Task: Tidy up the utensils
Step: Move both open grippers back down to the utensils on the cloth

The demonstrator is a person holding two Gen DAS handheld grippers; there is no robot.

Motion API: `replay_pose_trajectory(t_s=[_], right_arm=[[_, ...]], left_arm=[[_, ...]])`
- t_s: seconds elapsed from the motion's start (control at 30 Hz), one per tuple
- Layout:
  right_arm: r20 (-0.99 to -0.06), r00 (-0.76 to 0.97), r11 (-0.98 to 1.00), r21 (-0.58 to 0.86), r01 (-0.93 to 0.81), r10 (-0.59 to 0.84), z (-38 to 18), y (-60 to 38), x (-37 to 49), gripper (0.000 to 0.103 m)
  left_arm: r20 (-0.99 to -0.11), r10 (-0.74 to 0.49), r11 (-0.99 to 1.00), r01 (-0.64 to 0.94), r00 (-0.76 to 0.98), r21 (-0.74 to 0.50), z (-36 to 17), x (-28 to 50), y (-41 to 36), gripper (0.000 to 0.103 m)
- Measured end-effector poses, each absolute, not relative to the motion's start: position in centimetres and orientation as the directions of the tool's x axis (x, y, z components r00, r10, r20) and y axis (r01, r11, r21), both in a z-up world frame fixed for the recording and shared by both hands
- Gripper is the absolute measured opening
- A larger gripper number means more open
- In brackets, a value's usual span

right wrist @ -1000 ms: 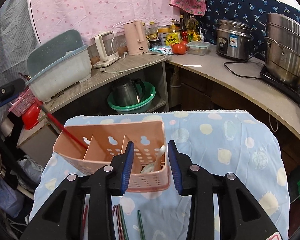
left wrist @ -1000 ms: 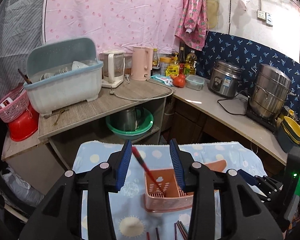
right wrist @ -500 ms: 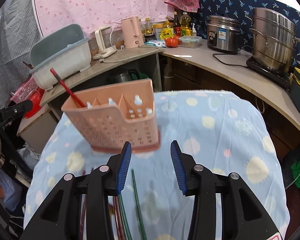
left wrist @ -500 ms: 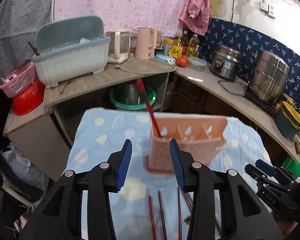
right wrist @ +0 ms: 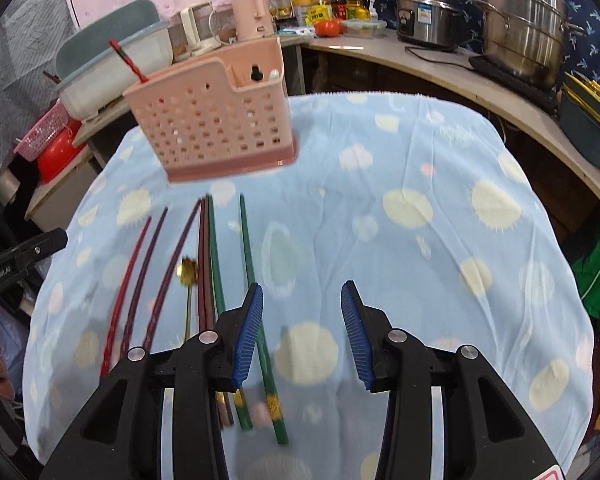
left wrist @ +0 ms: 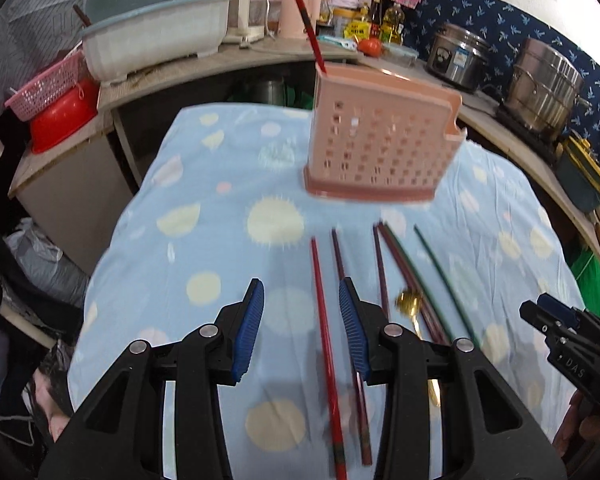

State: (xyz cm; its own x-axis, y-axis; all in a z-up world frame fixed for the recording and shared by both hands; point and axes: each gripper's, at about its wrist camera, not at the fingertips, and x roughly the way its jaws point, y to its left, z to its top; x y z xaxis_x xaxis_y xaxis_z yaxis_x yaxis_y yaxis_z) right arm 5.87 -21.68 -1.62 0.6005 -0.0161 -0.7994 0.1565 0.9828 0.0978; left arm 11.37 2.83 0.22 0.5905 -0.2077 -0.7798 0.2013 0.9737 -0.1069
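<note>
A pink perforated utensil caddy [left wrist: 380,144] [right wrist: 216,120] stands at the far side of the blue spotted cloth [left wrist: 204,248]. One red chopstick [left wrist: 310,36] leans out of its left end, and a white spoon tip [right wrist: 274,75] shows in its right end. Several red, dark and green chopsticks [right wrist: 256,308] and a gold spoon [left wrist: 408,302] lie loose on the cloth in front of it. My left gripper [left wrist: 300,286] hangs open above a red chopstick [left wrist: 324,320], not touching it. The right gripper [right wrist: 301,292] is open over bare cloth, right of the green chopsticks.
Behind the table runs a counter with a pale blue dish tub [left wrist: 152,36], a pink kettle [right wrist: 252,12], a rice cooker [right wrist: 428,20] and a steel pot [right wrist: 524,28]. A pink basket and a red bowl [left wrist: 60,120] sit at the left. The cloth's edges drop off on both sides.
Both grippers drew back from the caddy and sank toward the cloth. The loose chopsticks came into view under them. The red chopstick stays in the caddy.
</note>
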Motion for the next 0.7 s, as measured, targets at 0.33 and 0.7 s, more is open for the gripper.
replay_pose_trajectory(t_s=[0.33, 0.7], right_arm=[[-0.841, 0.541, 0.980, 0.103, 0.169, -0.005, -5.1, -20.9, 2.0, 0.040], [-0.849, 0.529, 0.986, 0.100, 0.135, 0.014, -6.1, -19.3, 1.1, 0.034]], left_arm=[[-0.841, -0.207, 0.971, 0.208, 0.501, -0.115, -4.0, 6.6, 3.6, 0.037], [-0.851, -0.237, 0.961, 0.241, 0.469, -0.135, -5.0, 4.2, 3.0, 0.037]])
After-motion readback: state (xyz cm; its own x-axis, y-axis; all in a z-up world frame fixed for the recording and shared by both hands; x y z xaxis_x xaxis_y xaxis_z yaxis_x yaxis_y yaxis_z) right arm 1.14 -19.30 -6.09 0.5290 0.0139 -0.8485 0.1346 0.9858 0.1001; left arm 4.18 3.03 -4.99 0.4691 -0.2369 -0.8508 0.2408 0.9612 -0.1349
